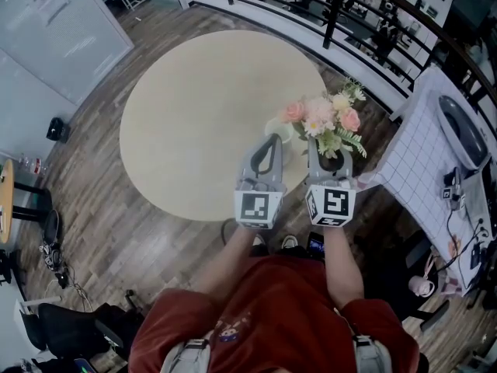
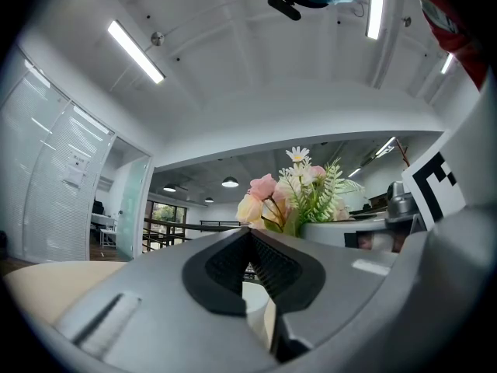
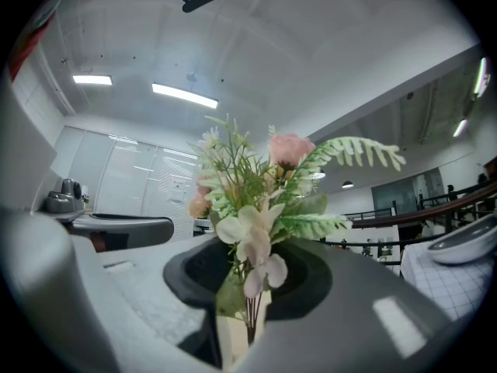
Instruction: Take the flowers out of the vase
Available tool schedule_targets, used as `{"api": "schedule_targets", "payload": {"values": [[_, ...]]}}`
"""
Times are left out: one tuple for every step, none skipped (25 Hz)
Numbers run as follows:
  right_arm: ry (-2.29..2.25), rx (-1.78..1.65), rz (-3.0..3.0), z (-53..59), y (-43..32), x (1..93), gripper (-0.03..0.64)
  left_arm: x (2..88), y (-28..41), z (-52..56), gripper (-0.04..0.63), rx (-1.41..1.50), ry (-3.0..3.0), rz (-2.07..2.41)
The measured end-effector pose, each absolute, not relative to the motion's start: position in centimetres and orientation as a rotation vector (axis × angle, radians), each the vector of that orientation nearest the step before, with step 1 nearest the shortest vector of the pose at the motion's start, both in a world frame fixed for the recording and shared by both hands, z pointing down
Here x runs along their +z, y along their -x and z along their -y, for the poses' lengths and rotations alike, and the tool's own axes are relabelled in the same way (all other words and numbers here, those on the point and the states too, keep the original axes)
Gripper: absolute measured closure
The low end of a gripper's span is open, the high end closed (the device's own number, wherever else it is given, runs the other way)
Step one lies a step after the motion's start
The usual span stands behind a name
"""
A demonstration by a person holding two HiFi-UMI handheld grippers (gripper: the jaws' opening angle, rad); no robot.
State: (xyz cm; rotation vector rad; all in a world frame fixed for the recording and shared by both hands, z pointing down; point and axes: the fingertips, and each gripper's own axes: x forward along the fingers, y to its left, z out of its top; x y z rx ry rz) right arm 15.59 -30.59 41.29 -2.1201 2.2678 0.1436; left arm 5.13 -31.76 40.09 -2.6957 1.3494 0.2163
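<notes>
Gripping the bundled stems of the flowers (image 3: 256, 200), the right gripper (image 3: 250, 301) is being held clenched. The thin stems are being pinched between its dark pads, and the blooms and green fronds are rising upright above the jaws. In the head view, the flowers (image 1: 326, 119) are being carried directly over the tip of the right gripper (image 1: 330, 162), just to the right of the white vase (image 1: 273, 127); the lower ends of the stems are being hidden by the jaws. The left gripper (image 1: 269, 140) is being kept just beside the right one, its tip at the near rim of the vase. In its own view, the left gripper (image 2: 250, 235) is being shown with its jaw tips drawn together and the vase (image 2: 255, 301) pale in the gap beneath them; whether the rim is being pinched cannot be told.

Everything is being done above a round beige table (image 1: 194, 107) on a dark wooden floor (image 1: 116, 231). A black railing (image 1: 334, 6) is curving behind the table, and a checked white cloth (image 1: 419, 154) is lying to the right.
</notes>
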Motion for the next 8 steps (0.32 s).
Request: {"api": "schedule_targets", "payload": {"values": [[2.121, 0.142, -2.264, 30.60, -15.62, 41.28, 0.497, 40.02, -5.15, 31.74, 0.591, 0.219, 2.696, -1.350], [2.121, 0.139, -2.259, 30.60, -15.66, 41.24, 0.497, 40.02, -5.16, 31.71, 0.591, 0.221, 2.698, -1.351], [2.121, 0.135, -2.253, 30.58, -15.68, 41.18, 0.497, 40.02, -5.15, 31.68, 0.591, 0.224, 2.699, -1.351], [2.121, 0.132, -2.249, 30.56, -15.67, 41.13, 0.497, 39.99, -5.11, 31.64, 0.591, 0.227, 2.698, -1.349], [2.121, 0.131, -2.247, 30.53, -15.65, 41.09, 0.497, 39.95, -5.05, 31.62, 0.591, 0.228, 2.696, -1.347], [2.121, 0.130, -2.245, 30.52, -15.61, 41.05, 0.497, 39.93, -4.99, 31.60, 0.591, 0.228, 2.696, -1.346], [2.121, 0.130, -2.245, 30.52, -15.58, 41.01, 0.497, 39.92, -4.94, 31.60, 0.591, 0.227, 2.696, -1.347], [2.121, 0.130, -2.245, 30.53, -15.55, 40.98, 0.497, 39.91, -4.88, 31.61, 0.591, 0.225, 2.697, -1.348]]}}
